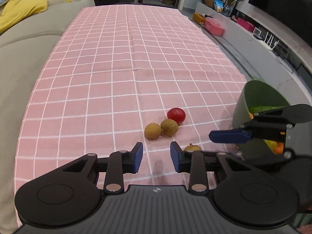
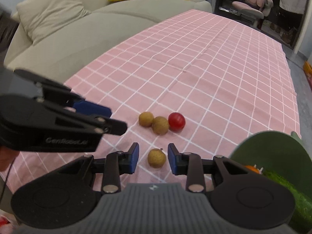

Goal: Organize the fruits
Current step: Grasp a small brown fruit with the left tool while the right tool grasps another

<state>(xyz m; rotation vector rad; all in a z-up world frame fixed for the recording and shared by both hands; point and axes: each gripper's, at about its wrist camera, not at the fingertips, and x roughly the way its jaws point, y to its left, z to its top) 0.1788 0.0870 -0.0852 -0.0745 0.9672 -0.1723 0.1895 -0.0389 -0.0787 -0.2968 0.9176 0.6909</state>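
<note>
Right gripper (image 2: 153, 159) jaws spread, straddling one small round tan longan (image 2: 156, 158) without touching it. Left gripper (image 1: 156, 157) also spread, nothing between its blue pads. Just beyond: two more tan longans (image 2: 160, 125) touching each other, and a round red cherry tomato (image 2: 176, 121) against the right one. Green plastic bowl (image 2: 273, 148) holding produce sits near right, by the edge of the pink checked tablecloth (image 2: 214, 68). Far cloth open; beige sofa (image 2: 58, 25) along left edge.
</note>
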